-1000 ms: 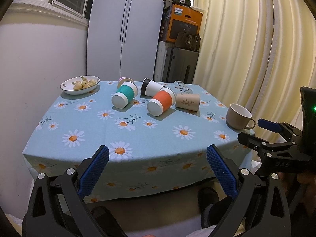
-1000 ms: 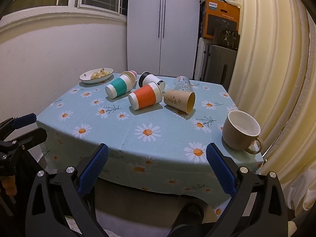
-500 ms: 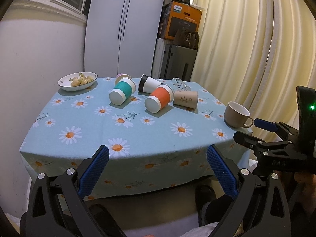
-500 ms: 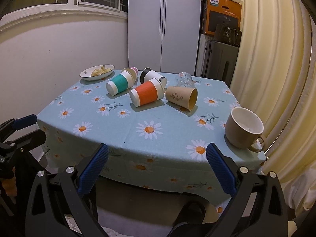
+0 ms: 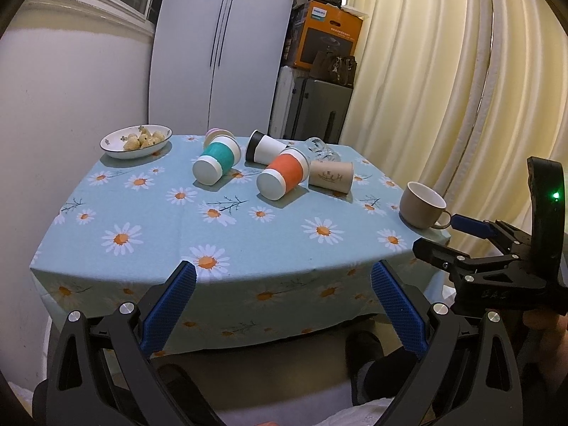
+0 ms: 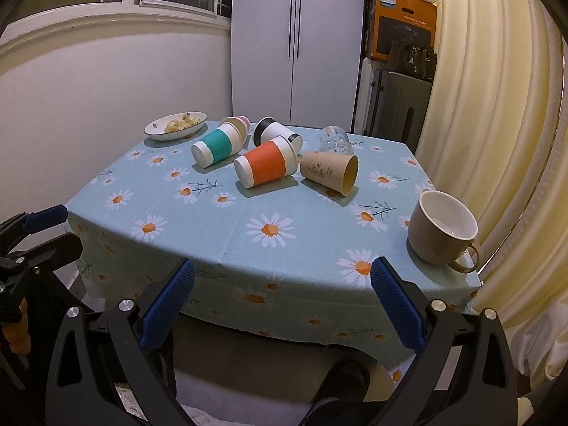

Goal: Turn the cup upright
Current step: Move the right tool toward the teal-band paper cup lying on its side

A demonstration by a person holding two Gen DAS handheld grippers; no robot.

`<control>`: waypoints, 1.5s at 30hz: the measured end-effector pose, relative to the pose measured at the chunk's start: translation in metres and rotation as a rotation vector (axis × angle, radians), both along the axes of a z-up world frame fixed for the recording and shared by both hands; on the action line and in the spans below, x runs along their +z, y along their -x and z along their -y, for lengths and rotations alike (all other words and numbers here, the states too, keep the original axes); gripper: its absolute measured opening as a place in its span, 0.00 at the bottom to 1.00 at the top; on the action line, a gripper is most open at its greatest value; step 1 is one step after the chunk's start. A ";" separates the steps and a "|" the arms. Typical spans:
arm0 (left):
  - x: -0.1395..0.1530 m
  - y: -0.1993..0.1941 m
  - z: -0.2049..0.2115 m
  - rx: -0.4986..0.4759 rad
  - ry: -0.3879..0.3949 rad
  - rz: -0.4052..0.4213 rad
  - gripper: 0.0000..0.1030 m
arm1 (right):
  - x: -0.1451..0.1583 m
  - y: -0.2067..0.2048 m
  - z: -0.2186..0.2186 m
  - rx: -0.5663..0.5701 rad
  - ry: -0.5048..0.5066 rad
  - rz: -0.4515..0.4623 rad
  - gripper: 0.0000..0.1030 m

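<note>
Several cups lie on their sides at the far middle of the daisy tablecloth (image 5: 149,220): a teal-banded cup (image 5: 217,160) (image 6: 216,145), an orange-banded cup (image 5: 283,176) (image 6: 266,164), a black-and-white cup (image 5: 266,148) (image 6: 277,133), a tan paper cup (image 5: 331,176) (image 6: 330,171), a pink-rimmed cup (image 6: 236,122) and a clear glass (image 6: 333,139). A tan mug (image 5: 422,206) (image 6: 443,229) stands upright at the right edge. My left gripper (image 5: 284,305) and right gripper (image 6: 280,301) are both open and empty, in front of the table's near edge.
A white dish of snacks (image 5: 136,141) (image 6: 175,126) sits at the far left corner. Cream curtains (image 6: 497,106) hang close on the right. A white cabinet (image 6: 294,46), a grey suitcase (image 6: 397,106) and an orange box (image 6: 403,25) stand behind the table.
Both grippers have risen and drawn slightly back from the table, so it sits a little lower in the views. The cups have not moved. Both stay open.
</note>
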State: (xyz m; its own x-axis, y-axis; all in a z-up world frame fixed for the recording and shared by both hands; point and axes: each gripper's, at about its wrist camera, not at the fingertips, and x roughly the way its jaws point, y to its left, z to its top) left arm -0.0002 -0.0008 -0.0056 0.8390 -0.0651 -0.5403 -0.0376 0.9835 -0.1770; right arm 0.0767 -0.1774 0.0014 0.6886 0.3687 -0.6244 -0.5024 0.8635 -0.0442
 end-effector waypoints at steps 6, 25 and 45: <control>0.001 0.002 -0.008 0.006 0.035 0.007 0.94 | -0.001 -0.001 0.001 -0.010 -0.006 -0.001 0.95; 0.011 -0.067 -0.085 -0.095 0.382 -0.133 0.94 | 0.005 -0.104 -0.020 0.072 -0.232 -0.379 0.95; 0.003 -0.267 -0.154 -0.086 0.099 -0.367 0.91 | 0.011 -0.225 -0.088 0.133 -0.443 -0.700 0.95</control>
